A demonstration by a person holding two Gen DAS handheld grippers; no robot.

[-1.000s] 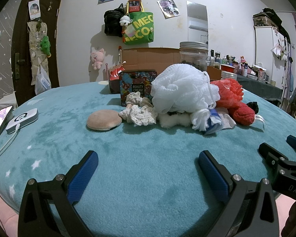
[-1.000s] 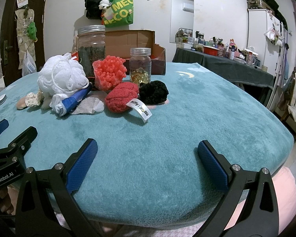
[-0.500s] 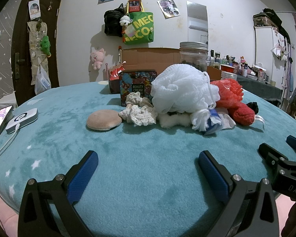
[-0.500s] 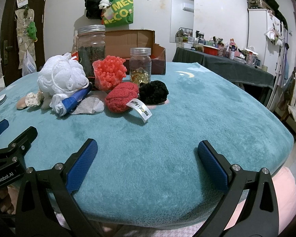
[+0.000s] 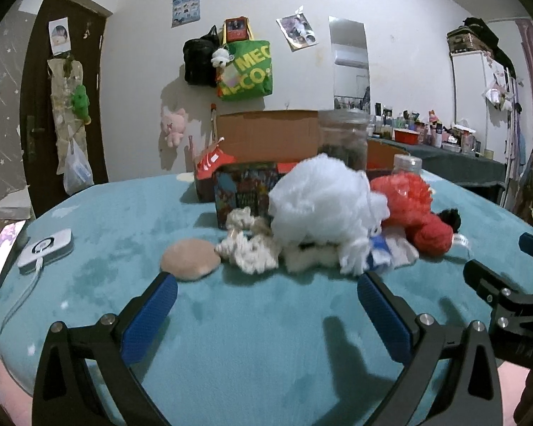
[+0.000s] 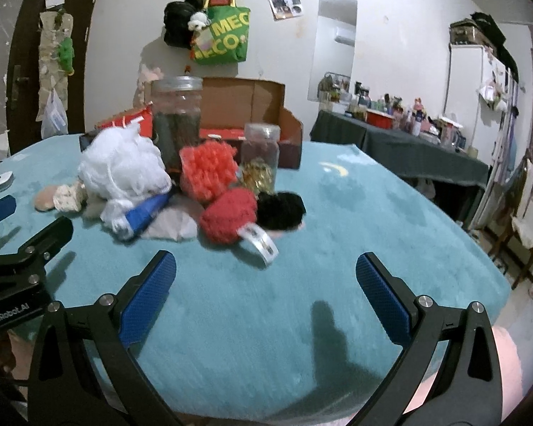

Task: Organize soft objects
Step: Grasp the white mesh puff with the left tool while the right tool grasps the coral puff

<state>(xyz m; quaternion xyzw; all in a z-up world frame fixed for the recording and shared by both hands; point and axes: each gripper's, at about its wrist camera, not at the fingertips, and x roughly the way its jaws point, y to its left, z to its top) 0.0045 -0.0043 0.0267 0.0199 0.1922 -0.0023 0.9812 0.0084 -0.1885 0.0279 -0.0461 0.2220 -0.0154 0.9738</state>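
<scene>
Both grippers moved closer to the fluffy white loofah (image 5: pixel 323 206).

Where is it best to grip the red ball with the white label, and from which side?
Probably the red ball's round body, from the open near side: the black ball touches its right, the label lies flat in front.

motion blurring the white bath puff (image 5: pixel 319 202), tall jar (image 5: pixel 343 138) hiding partly behind it, phone (image 5: pixel 0 252) running off the left edge
</scene>
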